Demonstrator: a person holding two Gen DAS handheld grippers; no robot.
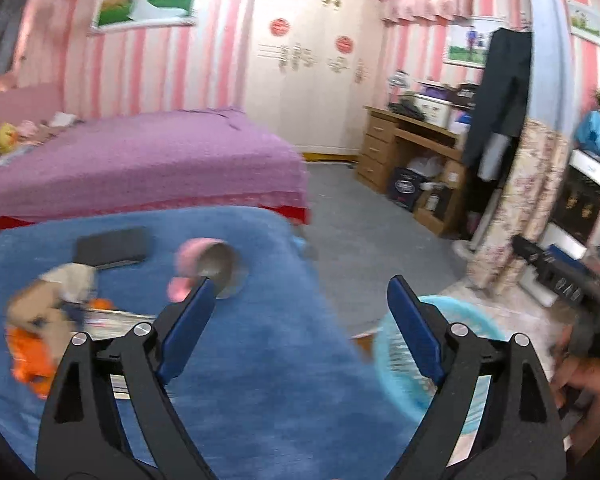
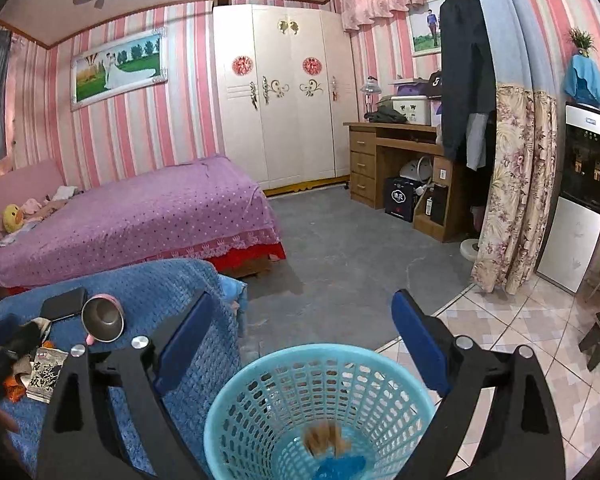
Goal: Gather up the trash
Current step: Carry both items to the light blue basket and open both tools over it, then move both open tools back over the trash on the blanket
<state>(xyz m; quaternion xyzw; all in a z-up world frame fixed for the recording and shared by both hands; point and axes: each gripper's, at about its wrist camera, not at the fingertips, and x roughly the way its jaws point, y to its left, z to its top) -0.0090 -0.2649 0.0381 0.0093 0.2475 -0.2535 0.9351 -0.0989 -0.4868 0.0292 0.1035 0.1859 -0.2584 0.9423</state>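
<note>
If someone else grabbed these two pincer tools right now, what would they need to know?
Left gripper: open, empty, over the blue-covered table.
Right gripper: open, empty, above the blue basket.
Done: a brownish scrap and something blue are in the basket.
Left: the wrappers and orange scraps on the table. The pink cup and black phone are probably not trash.

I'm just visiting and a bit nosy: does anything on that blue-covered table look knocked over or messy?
Yes. The pink-rimmed metal cup lies tipped on its side on the blue knitted cloth, its mouth facing the camera. Beside it, crumpled wrappers are scattered loosely. The light blue plastic mesh basket on the floor stands upright.
</note>
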